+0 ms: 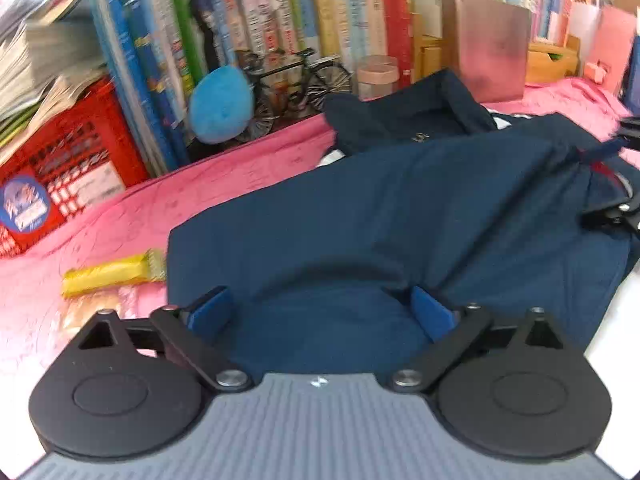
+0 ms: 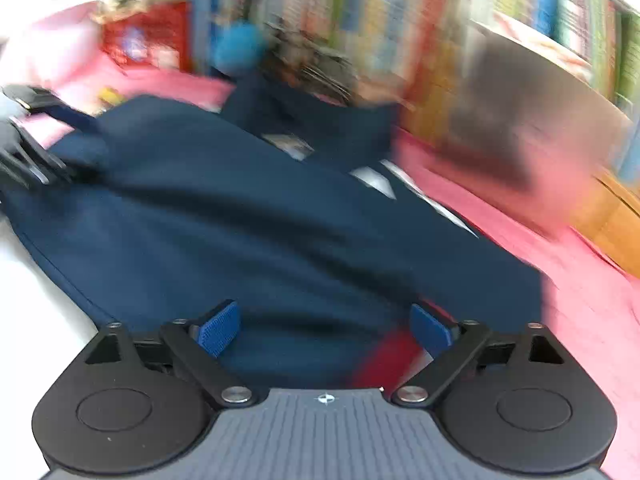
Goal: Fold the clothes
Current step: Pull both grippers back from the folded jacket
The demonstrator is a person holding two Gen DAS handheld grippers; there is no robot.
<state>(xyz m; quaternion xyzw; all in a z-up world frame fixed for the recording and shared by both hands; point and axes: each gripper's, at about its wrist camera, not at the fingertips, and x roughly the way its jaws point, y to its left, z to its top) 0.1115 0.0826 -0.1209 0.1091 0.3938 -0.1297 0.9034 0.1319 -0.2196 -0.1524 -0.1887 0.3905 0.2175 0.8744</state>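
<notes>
A navy blue garment [image 1: 400,208] lies rumpled on a pink cloth [image 1: 224,176]; in the right wrist view it [image 2: 240,216] is blurred, with white stripes and a red patch near the fingers. My left gripper [image 1: 322,312] is open, its blue pads [image 1: 212,312] spread wide over the garment's near edge. My right gripper [image 2: 326,330] is open too, pads [image 2: 220,334] apart over the cloth. Each gripper shows at the other view's edge: the right one [image 1: 618,208] at the garment's right side, the left one [image 2: 28,140] at its left side.
A row of upright books [image 1: 280,12] lines the back. In front stand a red crate [image 1: 68,168], a blue plush ball [image 1: 220,104], a model bicycle [image 1: 296,88], a jar [image 1: 376,76] and a brown box [image 1: 486,48]. A yellow wrapper [image 1: 112,272] lies left of the garment.
</notes>
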